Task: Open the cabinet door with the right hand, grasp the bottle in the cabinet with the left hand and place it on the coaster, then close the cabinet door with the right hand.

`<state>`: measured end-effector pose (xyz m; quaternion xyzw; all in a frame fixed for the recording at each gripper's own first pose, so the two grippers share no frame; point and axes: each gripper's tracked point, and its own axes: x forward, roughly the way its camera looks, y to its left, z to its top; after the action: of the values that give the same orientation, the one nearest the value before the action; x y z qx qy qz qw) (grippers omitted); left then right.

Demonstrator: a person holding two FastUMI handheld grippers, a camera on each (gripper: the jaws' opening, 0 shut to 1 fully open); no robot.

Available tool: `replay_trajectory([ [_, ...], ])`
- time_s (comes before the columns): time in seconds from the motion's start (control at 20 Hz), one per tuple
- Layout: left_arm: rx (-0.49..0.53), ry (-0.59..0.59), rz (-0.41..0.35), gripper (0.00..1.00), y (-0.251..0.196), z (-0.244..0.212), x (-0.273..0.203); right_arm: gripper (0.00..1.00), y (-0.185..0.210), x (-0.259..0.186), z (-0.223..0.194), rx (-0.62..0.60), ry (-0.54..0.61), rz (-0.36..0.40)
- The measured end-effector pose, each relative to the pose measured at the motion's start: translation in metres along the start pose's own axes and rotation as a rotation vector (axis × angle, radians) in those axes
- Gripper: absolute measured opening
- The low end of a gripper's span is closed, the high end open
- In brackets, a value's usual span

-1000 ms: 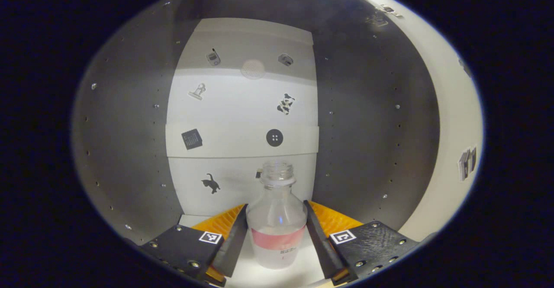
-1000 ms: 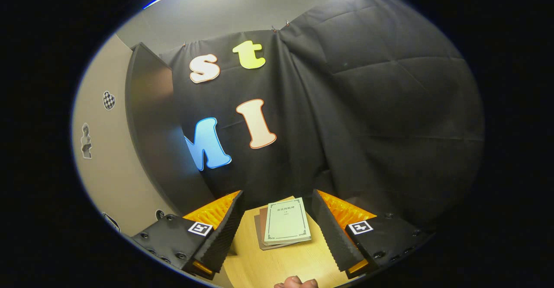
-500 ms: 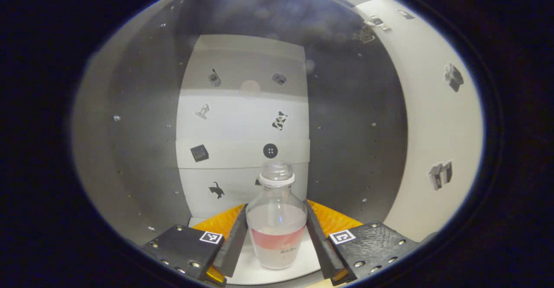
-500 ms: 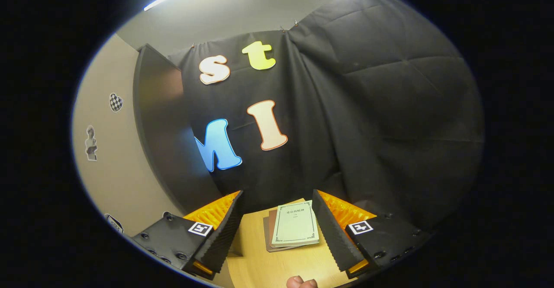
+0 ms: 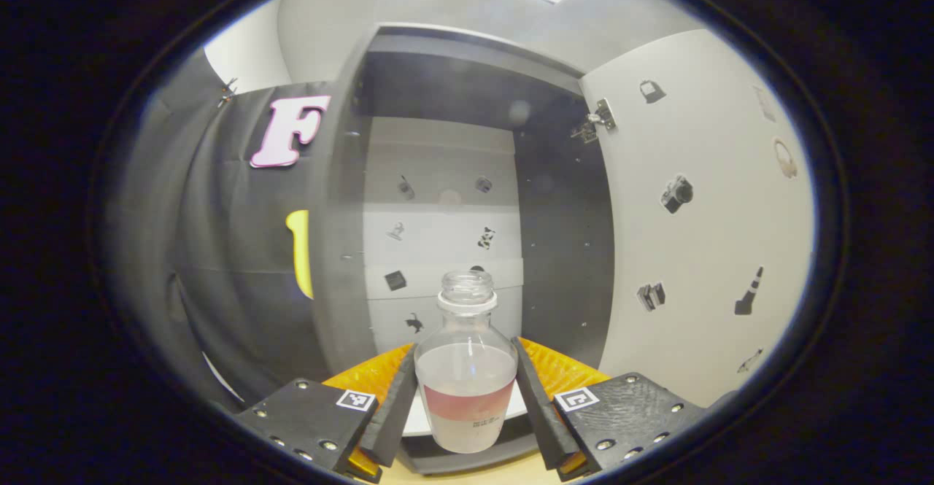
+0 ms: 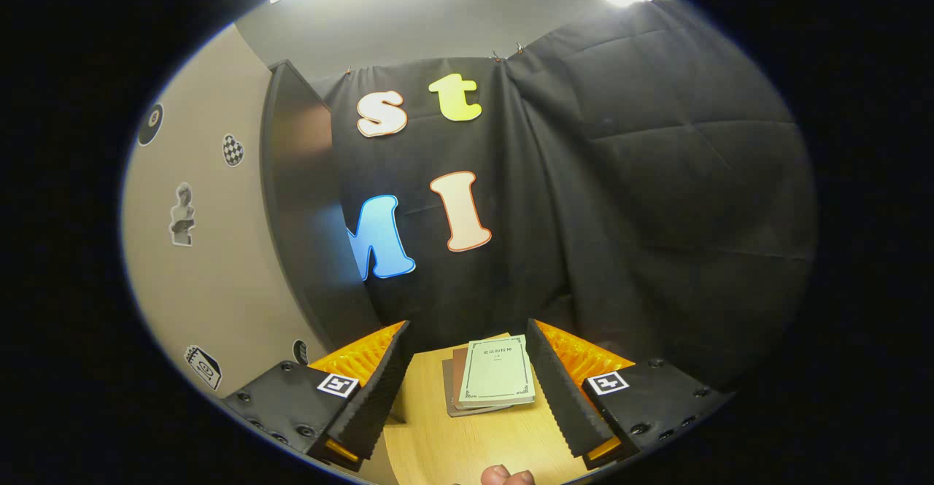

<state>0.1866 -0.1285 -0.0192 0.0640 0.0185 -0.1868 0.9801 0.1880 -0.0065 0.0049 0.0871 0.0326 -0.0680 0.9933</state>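
A clear uncapped bottle [image 5: 467, 375] with a red label band stands upright between the fingers of my left gripper [image 5: 465, 346], which is shut on it. The bottle is held just outside the dark open cabinet [image 5: 445, 179], in front of its white floor and lower front edge. The cabinet door [image 5: 700, 215], pale with small stickers, stands swung open to the right. In the right gripper view, my right gripper [image 6: 468, 324] is open with nothing between its fingers, beside the same door [image 6: 204, 251] at the left.
A stack of two books [image 6: 492, 379] lies on the wooden table [image 6: 452, 448] ahead of the right gripper. A fingertip of a hand [image 6: 503, 476] shows at the bottom edge. Black cloth hangs behind the table and left of the cabinet.
My left gripper has drawn back out of the cabinet with the bottle in it; the cabinet frame and door now show around it. The right gripper shifted slightly.
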Motion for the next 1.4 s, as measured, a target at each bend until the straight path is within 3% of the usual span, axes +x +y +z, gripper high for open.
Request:
replay_trajectory([
  [0.35,0.048,0.011,0.122,0.72,0.066,-0.051,-0.111,0.98,0.029,-0.032,-0.017,0.007,-0.003,0.007],
  [0.7,-0.036,0.080,0.205,0.73,0.103,-0.174,-0.174,0.98,0.033,-0.058,-0.039,0.003,0.001,-0.040],
  [0.85,-0.216,0.085,0.231,0.73,0.104,-0.231,-0.188,0.98,0.039,-0.063,-0.056,-0.044,0.041,-0.043],
  [0.95,-0.270,0.087,0.255,0.74,0.109,-0.258,-0.190,0.98,0.046,-0.068,-0.066,-0.070,0.063,-0.027],
  [1.4,-0.176,0.157,0.217,0.75,0.065,-0.346,-0.189,0.98,0.030,-0.093,-0.086,-0.058,0.112,-0.083],
])
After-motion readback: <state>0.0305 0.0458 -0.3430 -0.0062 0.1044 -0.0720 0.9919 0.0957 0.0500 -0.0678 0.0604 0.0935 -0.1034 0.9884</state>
